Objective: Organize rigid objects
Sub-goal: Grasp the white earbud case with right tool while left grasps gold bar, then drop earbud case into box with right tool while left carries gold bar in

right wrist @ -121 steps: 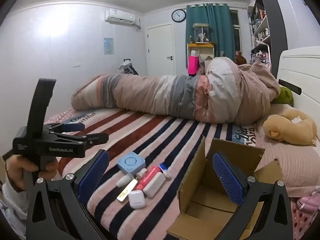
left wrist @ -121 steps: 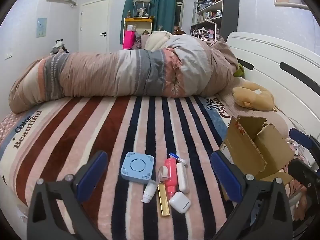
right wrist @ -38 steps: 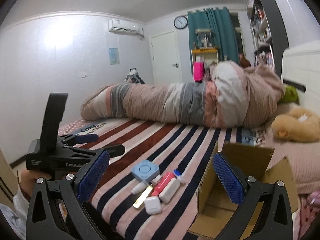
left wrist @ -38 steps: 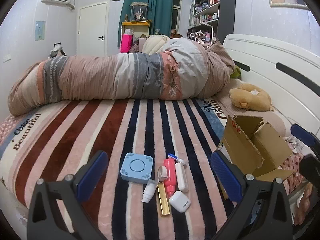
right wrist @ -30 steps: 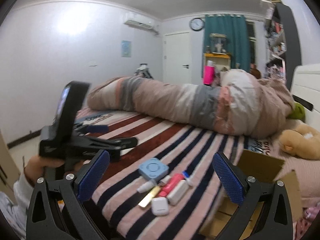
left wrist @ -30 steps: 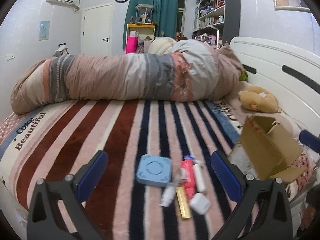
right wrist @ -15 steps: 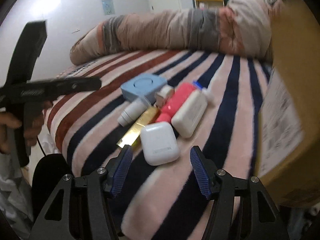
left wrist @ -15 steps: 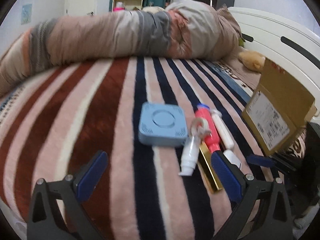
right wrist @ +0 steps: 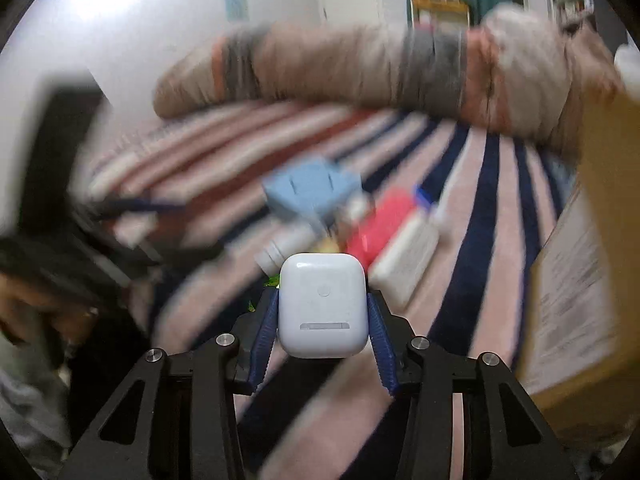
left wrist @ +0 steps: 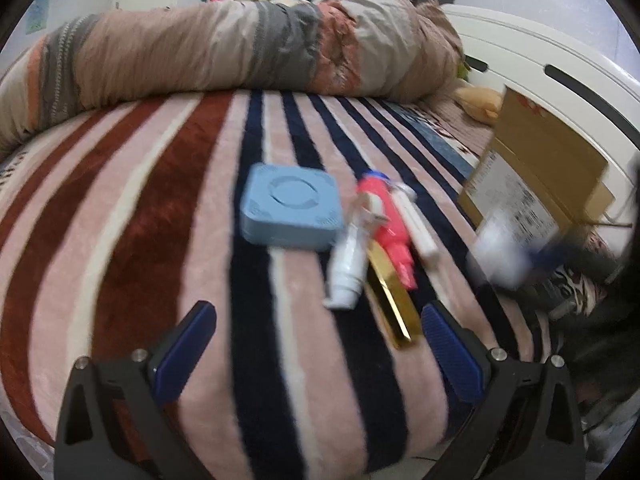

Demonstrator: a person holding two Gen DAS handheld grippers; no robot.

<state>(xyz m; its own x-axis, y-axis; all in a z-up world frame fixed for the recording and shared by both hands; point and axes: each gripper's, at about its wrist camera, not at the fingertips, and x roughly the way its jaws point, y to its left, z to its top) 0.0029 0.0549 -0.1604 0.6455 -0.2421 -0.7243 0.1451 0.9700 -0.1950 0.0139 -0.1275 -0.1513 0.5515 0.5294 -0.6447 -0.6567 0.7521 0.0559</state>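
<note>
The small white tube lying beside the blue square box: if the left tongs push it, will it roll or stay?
The small white cylindrical tube looks round, so it may roll sideways. The gold flat bar beside it would probably stop it. It seems stiff and light.

Glossy white plastic earbud case; plush striped blanket.
</note>
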